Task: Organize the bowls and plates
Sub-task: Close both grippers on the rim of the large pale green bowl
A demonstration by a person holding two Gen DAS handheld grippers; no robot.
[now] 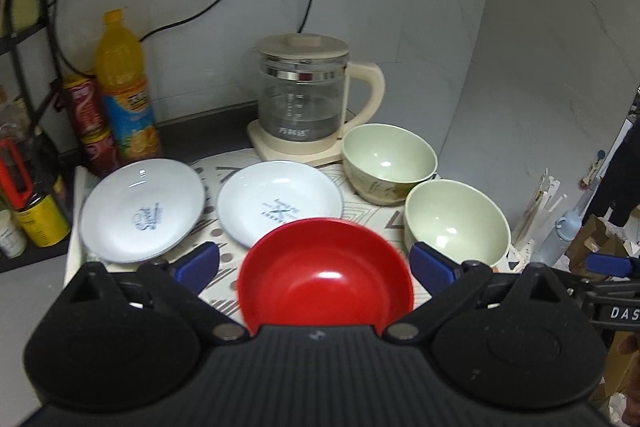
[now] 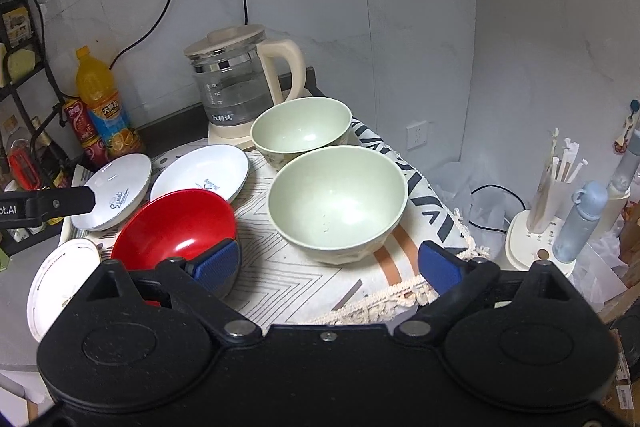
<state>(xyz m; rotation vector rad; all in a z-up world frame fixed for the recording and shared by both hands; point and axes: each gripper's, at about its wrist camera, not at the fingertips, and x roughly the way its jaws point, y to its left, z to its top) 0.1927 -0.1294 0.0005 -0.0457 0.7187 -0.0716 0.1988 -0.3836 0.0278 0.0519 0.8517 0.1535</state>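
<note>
R gripper [image 2: 328,267] jaws wide, nothing held; nearer green bowl [image 2: 338,201] sits dead ahead betw. its fingers, just beyond the tips, so R is closest. L gripper [image 1: 314,261] also open, empty, w/ red bowl [image 1: 326,273] straight ahead betw. fingers, untouched.

On the cloth-covered table [image 2: 304,287], 2 plates [image 1: 142,211] [image 1: 280,205] lie side by side at the left. A small bowl [image 1: 326,277] sits just before the right plate, perhaps overlapping its rim. 2 larger bowls [image 2: 338,203] [image 2: 302,129] stand at the right, 1 behind the other. The kettle [image 1: 302,99] stands behind them, a bottle [image 1: 124,87] and cans [image 1: 86,119] far left.
</note>
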